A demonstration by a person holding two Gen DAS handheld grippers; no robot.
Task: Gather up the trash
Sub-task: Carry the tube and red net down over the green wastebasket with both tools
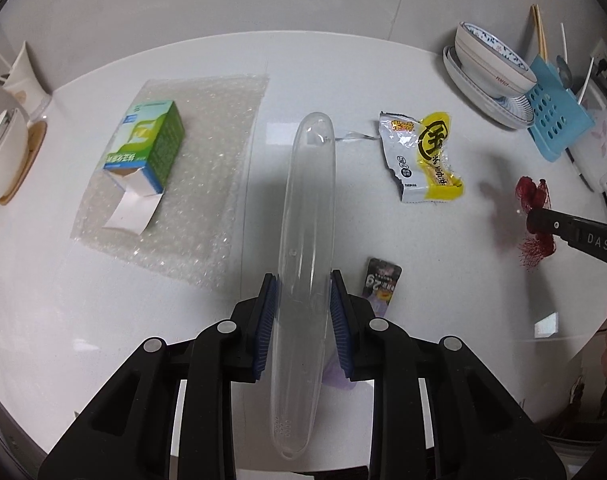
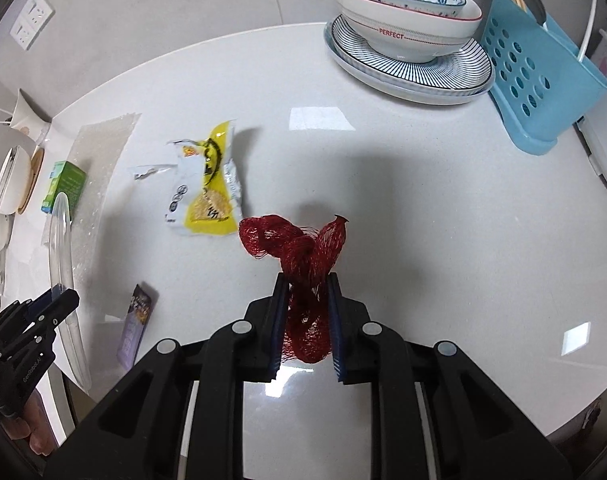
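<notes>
My left gripper (image 1: 303,294) is shut on a long clear plastic tray (image 1: 309,240), held edge-up above the white table (image 1: 443,300). My right gripper (image 2: 306,300) is shut on a red mesh net bag (image 2: 303,256), lifted a little off the table; it also shows in the left wrist view (image 1: 533,200). A yellow and silver snack wrapper (image 1: 421,158) lies in the middle. A small dark sachet (image 1: 381,280) lies by my left gripper. An open green carton (image 1: 143,146) rests on a bubble wrap sheet (image 1: 199,184) at the left.
Stacked bowls and plates (image 2: 407,40) and a blue utensil rack (image 2: 539,72) stand at the back right. A white holder (image 1: 23,76) and a white bowl (image 1: 1,156) sit at the left edge. A wall runs behind the table.
</notes>
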